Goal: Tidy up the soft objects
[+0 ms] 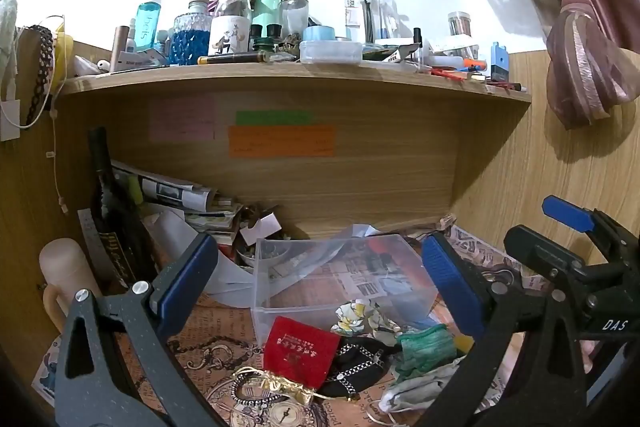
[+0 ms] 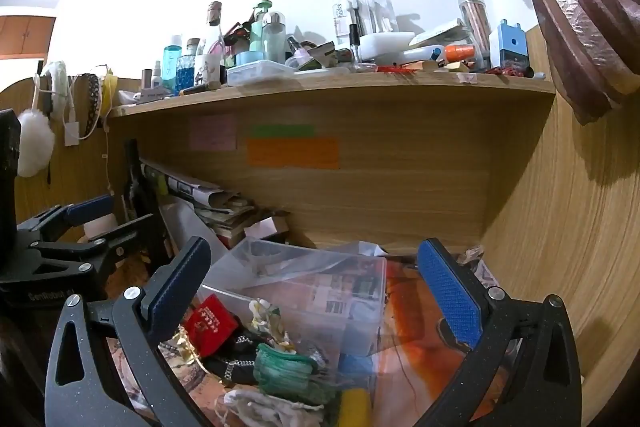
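Starting at your left, your left claw hangs above the bench with its blue pads spread wide and nothing between them. On the black body of that claw, as your right wrist camera sees it, pale lettering reads roughly "GenRobot", though the end is blurred. On the shelf above, a turquoise bottle carries a word that looks like "beis". Further right up there, a clear pack shows "socks" running sideways.

Down on the bench, the soft things lie in a loose heap just in front of an empty clear plastic box. From the left: a beaded cord, then a red pouch printed with gold characters too small to read, a black studded piece touching it, a yellow-and-white floral cloth against the box wall, a green knitted piece, and a grey drawstring bag at the near edge.

Your right claw is likewise gaping, gripping nothing; "DAS" is printed in white on its body, seen from the left wrist camera.
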`<state>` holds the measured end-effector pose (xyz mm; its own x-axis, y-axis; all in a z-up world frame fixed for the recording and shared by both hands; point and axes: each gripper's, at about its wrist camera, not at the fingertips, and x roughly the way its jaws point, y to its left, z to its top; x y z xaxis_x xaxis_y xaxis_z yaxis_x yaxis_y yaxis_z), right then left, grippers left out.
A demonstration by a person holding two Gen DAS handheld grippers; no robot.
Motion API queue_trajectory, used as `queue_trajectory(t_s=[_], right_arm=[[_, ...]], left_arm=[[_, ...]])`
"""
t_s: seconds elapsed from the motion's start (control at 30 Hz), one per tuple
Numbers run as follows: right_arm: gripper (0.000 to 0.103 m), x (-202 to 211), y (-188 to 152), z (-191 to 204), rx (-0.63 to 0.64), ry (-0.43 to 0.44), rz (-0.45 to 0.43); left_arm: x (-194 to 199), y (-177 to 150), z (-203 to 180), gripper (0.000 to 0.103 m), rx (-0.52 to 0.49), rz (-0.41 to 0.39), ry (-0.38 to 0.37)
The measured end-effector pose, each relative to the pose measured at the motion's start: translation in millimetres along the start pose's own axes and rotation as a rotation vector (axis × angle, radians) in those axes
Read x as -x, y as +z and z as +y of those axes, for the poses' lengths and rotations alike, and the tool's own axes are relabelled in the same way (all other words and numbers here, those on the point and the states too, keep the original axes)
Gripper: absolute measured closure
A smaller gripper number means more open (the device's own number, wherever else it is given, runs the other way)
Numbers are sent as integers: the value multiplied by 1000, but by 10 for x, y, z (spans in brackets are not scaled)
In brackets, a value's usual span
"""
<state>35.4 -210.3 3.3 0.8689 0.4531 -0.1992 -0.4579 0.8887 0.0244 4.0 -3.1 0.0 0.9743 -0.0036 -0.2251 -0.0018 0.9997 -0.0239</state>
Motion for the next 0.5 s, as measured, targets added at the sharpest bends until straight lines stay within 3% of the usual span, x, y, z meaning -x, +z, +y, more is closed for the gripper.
queue_trajectory(t_s=[0.5], right_arm=[[0,3,7,-7,-3,3,0]], left_arm=[[28,4,-3,0,-1,-5,-2]])
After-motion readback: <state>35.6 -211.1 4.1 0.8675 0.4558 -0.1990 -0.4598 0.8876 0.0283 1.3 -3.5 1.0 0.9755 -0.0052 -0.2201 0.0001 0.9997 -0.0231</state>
